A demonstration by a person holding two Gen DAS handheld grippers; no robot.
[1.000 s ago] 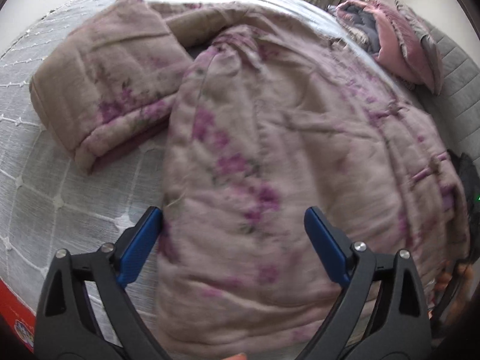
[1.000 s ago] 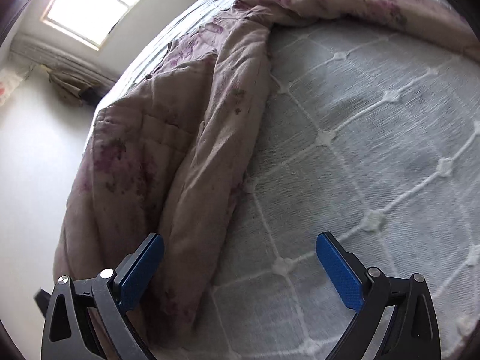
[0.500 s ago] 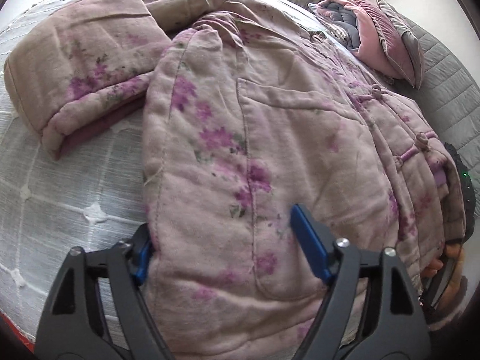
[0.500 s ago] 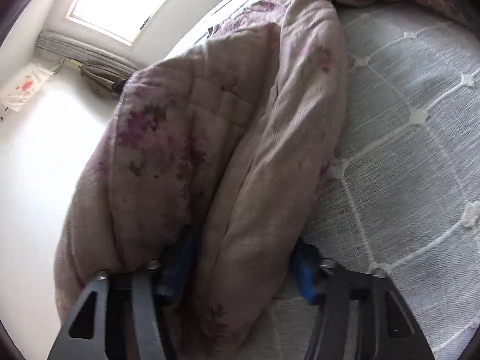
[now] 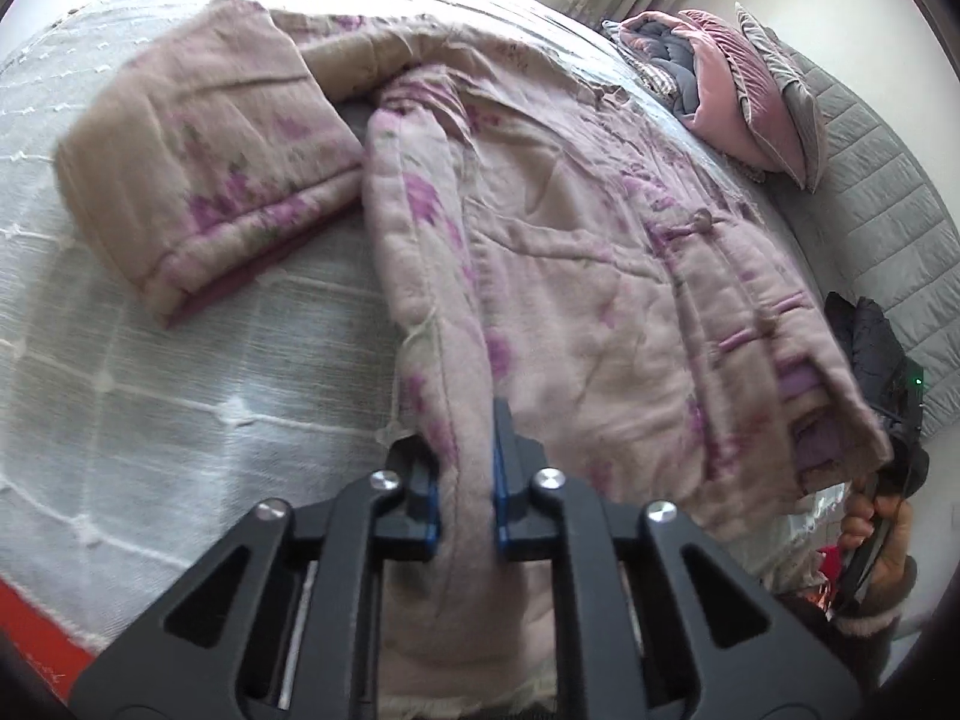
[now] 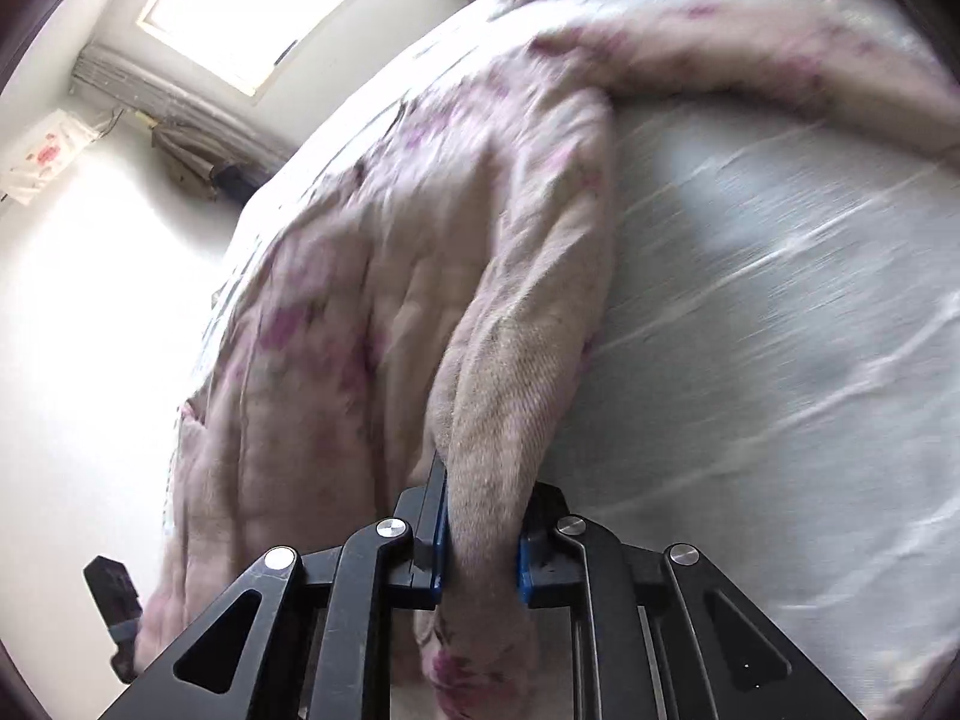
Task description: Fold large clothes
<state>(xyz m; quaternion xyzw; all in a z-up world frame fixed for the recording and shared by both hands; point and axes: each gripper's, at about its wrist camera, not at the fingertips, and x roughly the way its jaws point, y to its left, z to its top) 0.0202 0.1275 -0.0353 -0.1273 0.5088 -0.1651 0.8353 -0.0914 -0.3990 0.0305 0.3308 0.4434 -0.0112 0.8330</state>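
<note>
A padded pinkish-beige jacket (image 5: 570,276) with purple flowers lies spread on the pale quilted bedspread (image 5: 150,396). Its sleeve (image 5: 204,168) is folded in at the upper left. My left gripper (image 5: 465,480) is shut on the jacket's near left hem edge, and the cloth bunches between the blue pads. In the right wrist view the jacket (image 6: 372,312) hangs in a thick fold from my right gripper (image 6: 480,546). Its jaws are closing, with the pads pressing on that fold. A person's hand (image 5: 870,540) holds the right gripper's handle at the jacket's far hem corner.
Pink and grey pillows (image 5: 738,90) are piled at the head of the bed, beside a grey quilted headboard (image 5: 870,192). A bright window (image 6: 264,0) with a curtain stands beyond the bed. Bare bedspread (image 6: 780,330) stretches right of the jacket. A red edge (image 5: 24,630) shows low left.
Both grippers went from wide open to clamped on the jacket's hem, one at each side. The gripped edges have lifted off the bedspread, and the right view blurs with motion.
</note>
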